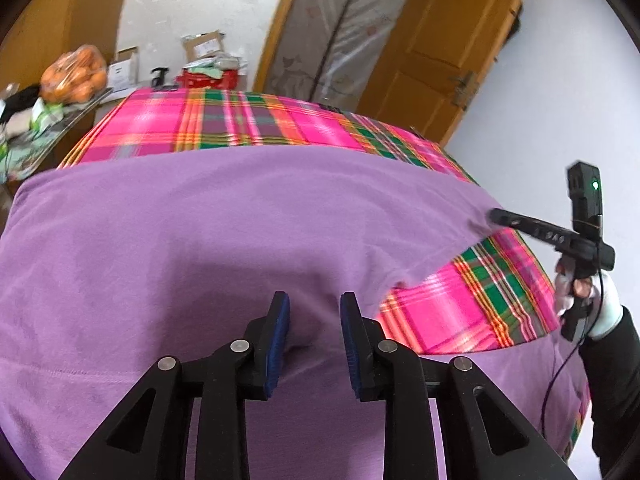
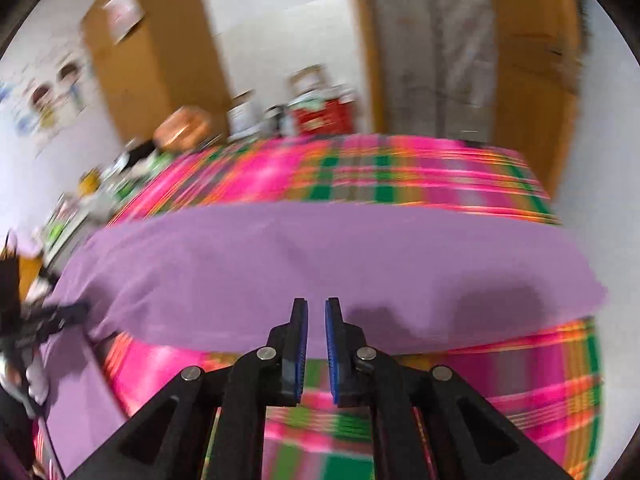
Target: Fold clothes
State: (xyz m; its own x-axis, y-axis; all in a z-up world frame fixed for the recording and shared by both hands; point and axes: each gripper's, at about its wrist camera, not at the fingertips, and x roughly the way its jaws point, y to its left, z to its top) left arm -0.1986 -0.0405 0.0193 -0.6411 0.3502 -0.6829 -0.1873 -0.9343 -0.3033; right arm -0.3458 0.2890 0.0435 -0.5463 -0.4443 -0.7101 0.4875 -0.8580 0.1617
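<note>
The purple garment [image 1: 224, 232] lies wide across the plaid bed; left gripper [image 1: 314, 300] apart above it, right gripper [image 2: 316, 304] nearly together, empty.

clutter [image 1: 60, 92] along plaid bed's [image 1: 240, 120] far-left edge, bare plaid beyond garment [image 1: 200, 220]

Purple garment [image 1: 224, 232] spread flat on plaid bedcover [image 1: 240, 124].

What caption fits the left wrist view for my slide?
Left gripper open above the purple garment on the plaid cloth; right gripper at its right edge.
</note>
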